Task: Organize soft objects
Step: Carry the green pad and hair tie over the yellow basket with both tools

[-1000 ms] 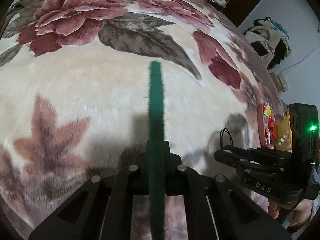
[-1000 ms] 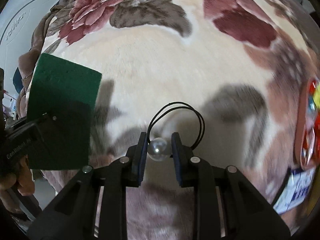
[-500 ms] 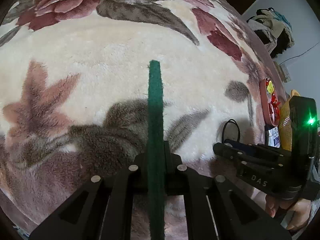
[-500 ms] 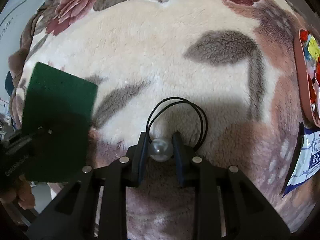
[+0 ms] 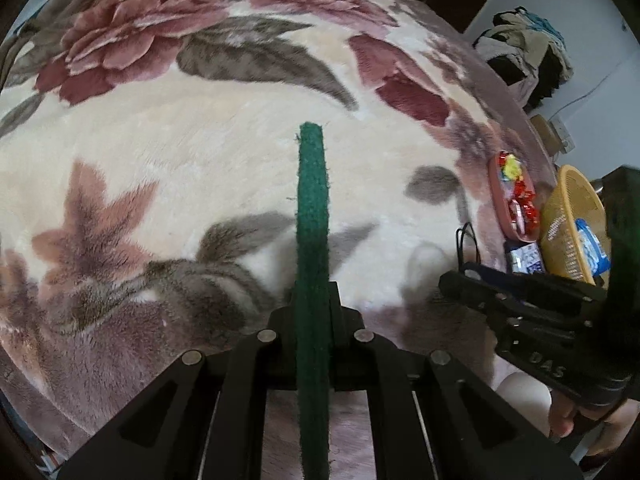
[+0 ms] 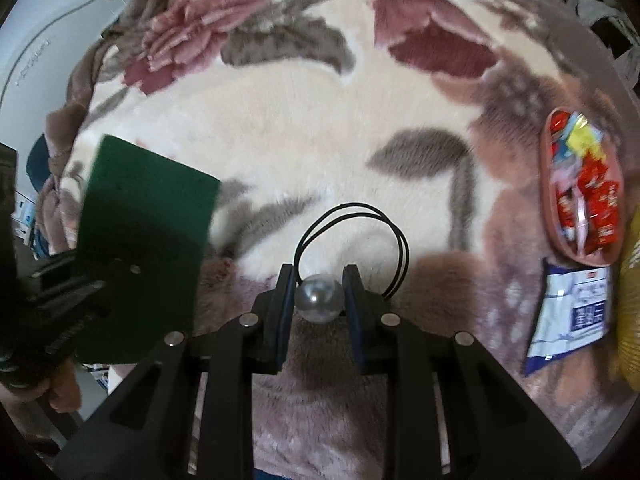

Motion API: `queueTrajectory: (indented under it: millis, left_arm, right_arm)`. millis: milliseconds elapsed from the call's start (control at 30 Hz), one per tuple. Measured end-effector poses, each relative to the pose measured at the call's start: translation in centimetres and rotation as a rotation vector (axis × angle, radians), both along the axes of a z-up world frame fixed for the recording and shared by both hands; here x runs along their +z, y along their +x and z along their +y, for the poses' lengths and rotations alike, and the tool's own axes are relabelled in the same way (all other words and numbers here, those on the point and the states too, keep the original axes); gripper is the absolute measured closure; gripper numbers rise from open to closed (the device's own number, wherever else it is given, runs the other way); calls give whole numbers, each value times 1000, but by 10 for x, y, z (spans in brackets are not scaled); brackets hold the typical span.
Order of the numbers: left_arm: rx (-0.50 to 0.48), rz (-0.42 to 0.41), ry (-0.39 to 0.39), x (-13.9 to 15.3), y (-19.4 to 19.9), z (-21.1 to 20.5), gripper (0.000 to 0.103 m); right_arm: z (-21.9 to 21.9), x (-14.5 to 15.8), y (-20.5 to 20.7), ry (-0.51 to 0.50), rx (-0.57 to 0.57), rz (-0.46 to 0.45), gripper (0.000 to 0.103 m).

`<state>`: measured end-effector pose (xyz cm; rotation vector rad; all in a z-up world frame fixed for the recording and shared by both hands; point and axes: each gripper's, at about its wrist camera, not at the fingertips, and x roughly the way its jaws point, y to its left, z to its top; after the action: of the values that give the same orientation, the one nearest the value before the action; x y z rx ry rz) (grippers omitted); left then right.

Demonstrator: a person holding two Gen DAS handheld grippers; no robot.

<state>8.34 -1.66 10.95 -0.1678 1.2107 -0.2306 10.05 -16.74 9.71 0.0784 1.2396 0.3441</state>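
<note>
Left hand-held gripper [image 5: 313,300] is pinching a green scouring pad [image 5: 313,216] between its fingers, jaws together on the pad, pad standing edge-on in the left wrist view and hanging above the floral blanket [image 5: 200,152]. In the right wrist view the same pad [image 6: 148,216] is showing as a flat green rectangle at far left, held clear of the blanket surface. Right hand-held gripper [image 6: 320,292] is sitting to the right of it, clamping a silvery bead [image 6: 320,298] between the blue pads [image 6: 285,300]; its jaws have just been closing slightly, with the bead between them. A black elastic hair tie [image 6: 352,216] is looping out ahead of the bead, lifted off the blanket as far as the blur lets me judge. Further right a pink tray [image 6: 546,184] is lying on the blanket and holding red and yellow wrapped sweets [image 6: 588,184]. Just below the tray a blue and white packet [image 6: 572,312] is lying flat. At the far right edge a yellow basket [image 5: 560,220] is standing beside the tray, with a blue-white pack inside it. Fingers of a hand [image 6: 64,392] are showing under the left tool at bottom left.
</note>
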Motion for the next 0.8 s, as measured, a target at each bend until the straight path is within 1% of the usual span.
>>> queueTrajectory:
  millis: [100, 433, 600, 800]
  left_arm:
    - [-19, -20, 7, 12, -1, -12, 97]
    - [-89, -82, 13, 53, 0, -57, 97]
    - [-125, -101, 0, 68, 1, -82, 97]
    - [-171, -127, -12, 85, 3, -115, 97]
  right_arm:
    - [-10, 18, -8, 12, -9, -33, 79]
    - [-52, 57, -21, 22, -64, -101, 79]
    - [-78, 69, -29, 22, -100, -122, 79]
    - [-109, 77, -33, 25, -150, -138, 79]
